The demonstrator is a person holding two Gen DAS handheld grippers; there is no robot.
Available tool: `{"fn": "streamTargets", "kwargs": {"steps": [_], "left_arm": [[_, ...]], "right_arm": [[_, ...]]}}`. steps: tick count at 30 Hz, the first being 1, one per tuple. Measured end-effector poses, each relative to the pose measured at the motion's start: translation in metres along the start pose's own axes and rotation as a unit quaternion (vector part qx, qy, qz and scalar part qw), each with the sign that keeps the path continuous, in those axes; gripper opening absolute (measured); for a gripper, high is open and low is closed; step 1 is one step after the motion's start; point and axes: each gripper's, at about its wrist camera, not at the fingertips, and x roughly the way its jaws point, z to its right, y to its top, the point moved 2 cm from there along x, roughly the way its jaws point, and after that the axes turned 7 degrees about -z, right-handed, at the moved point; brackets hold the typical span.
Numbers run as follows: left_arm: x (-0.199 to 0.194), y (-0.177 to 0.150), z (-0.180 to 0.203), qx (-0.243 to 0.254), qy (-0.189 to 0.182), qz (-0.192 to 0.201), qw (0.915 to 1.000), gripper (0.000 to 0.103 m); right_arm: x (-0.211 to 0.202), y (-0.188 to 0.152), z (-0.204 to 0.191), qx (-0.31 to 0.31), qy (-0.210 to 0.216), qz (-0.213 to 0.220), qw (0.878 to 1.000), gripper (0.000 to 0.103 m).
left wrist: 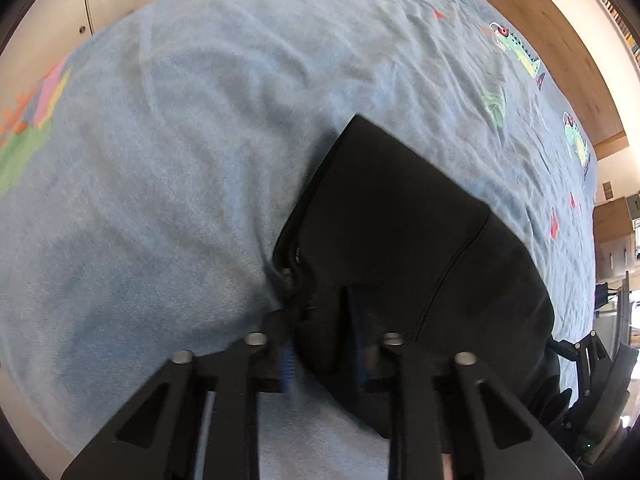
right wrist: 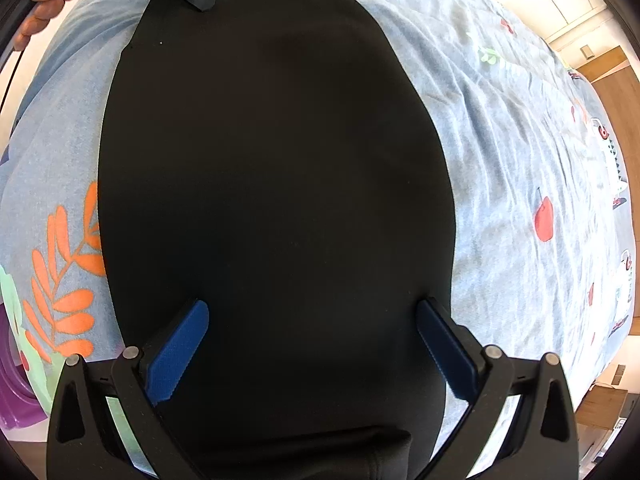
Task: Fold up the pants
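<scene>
A corner edge of the black pants (left wrist: 400, 216) is pinched between the narrowed blue pads of the left gripper (left wrist: 324, 344), presumably so it can be lifted for a fold. The right gripper (right wrist: 312, 344) hangs wide open over the garment, gripping nothing. The pants lie flat on a blue patterned bedspread (left wrist: 180, 140); beyond, wooden furniture (left wrist: 560, 40) is seen

One pair of black pants (right wrist: 276, 200) lies on one pale blue bedspread (left wrist: 160, 160). Two grippers are in view: the right gripper (right wrist: 312, 344) over the pants' near end and the left gripper (left wrist: 322, 320) at the pants' edge. On the bedspread beside the pants, the right wrist view shows one orange leaf print (right wrist: 66, 280) and one red apple print (right wrist: 544, 216).
</scene>
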Motion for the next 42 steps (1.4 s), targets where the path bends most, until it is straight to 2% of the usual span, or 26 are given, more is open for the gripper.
{"fn": "streamTargets", "kwargs": {"steps": [4, 11, 23, 29, 33, 37, 42], "left_arm": [[-0.013, -0.004, 0.011, 0.021, -0.001, 0.025, 0.9995, 0.011], [-0.028, -0.006, 0.017, 0.015, -0.038, 0.049, 0.9980, 0.010], [-0.065, -0.016, 0.050, 0.082, -0.041, 0.090, 0.9917, 0.010], [-0.084, -0.024, 0.079, 0.134, -0.034, 0.108, 0.9845, 0.010], [-0.091, -0.029, 0.103, 0.170, -0.036, 0.114, 0.9781, 0.010], [-0.092, -0.035, 0.118, 0.201, -0.030, 0.114, 0.9725, 0.010], [-0.091, -0.045, 0.133, 0.240, -0.024, 0.117, 0.9634, 0.010]], "right_arm": [[0.001, 0.000, 0.000, 0.001, 0.000, 0.004, 1.000, 0.103], [0.016, 0.003, -0.003, 0.009, 0.007, -0.010, 1.000, 0.103], [0.014, 0.005, -0.007, 0.008, 0.020, 0.007, 1.000, 0.103], [-0.006, 0.000, -0.010, 0.040, 0.014, 0.044, 0.998, 0.103], [-0.025, 0.004, -0.015, 0.057, 0.019, 0.091, 0.994, 0.103], [-0.005, 0.022, -0.029, 0.027, -0.007, 0.066, 0.997, 0.103], [0.011, 0.029, -0.028, 0.036, 0.033, 0.071, 0.996, 0.103]]}}
